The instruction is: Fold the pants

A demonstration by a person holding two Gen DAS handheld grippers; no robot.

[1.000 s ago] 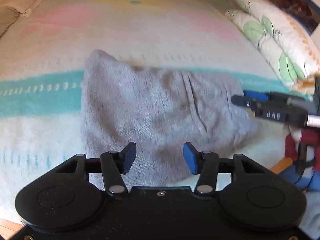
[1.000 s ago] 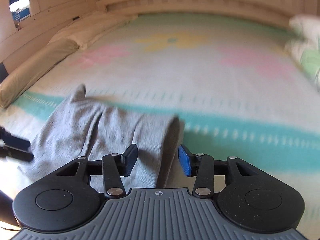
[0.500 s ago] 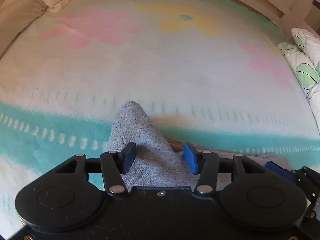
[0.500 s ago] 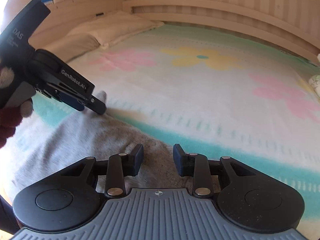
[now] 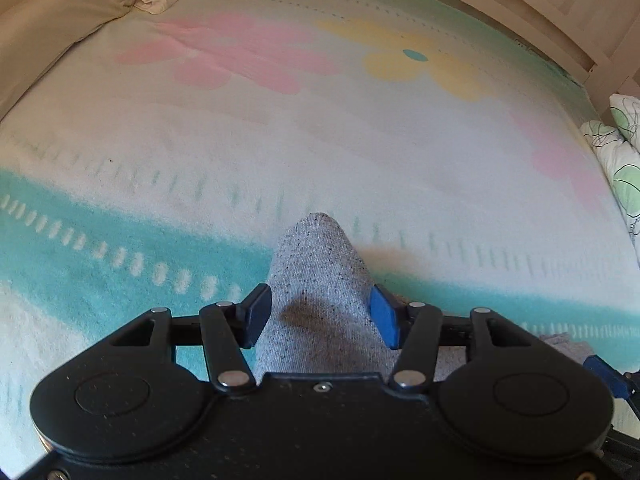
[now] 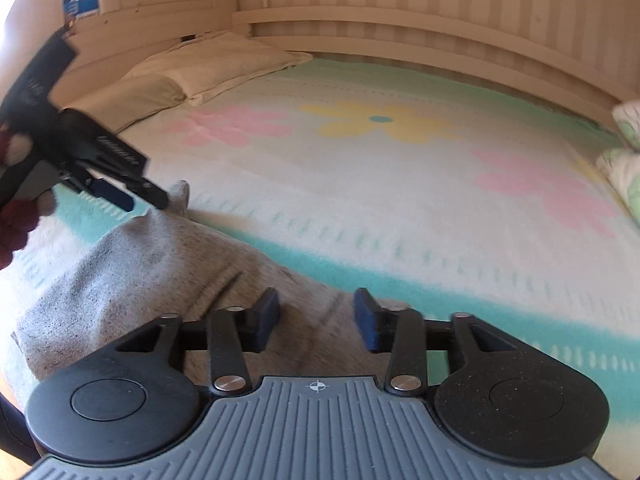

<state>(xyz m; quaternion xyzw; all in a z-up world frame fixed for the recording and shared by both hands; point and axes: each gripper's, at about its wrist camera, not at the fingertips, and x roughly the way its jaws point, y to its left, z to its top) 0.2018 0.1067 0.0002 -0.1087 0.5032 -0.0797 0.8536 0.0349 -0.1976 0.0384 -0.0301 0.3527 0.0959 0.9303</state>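
Observation:
The grey knit pants [image 6: 152, 272] lie folded on the bed's flowered blanket. One corner of the pants [image 5: 320, 276] points up between the fingers of my left gripper [image 5: 320, 316], which is open around it, pads apart from the cloth. In the right wrist view the left gripper [image 6: 132, 196] hovers at the far corner of the pants. My right gripper [image 6: 316, 320] is open low over the near right edge of the pants, with grey cloth between its jaws.
The blanket [image 5: 360, 152] has pink and yellow flowers and a teal stripe. Beige pillows [image 6: 192, 72] lie at the far left. A leaf-print pillow [image 5: 620, 160] lies at the right. A wooden bed frame [image 6: 440, 40] runs along the back.
Both grippers have dropped lower and forward onto the pants. My left gripper has closed in on the raised far corner, and my right gripper has moved over the near right edge.

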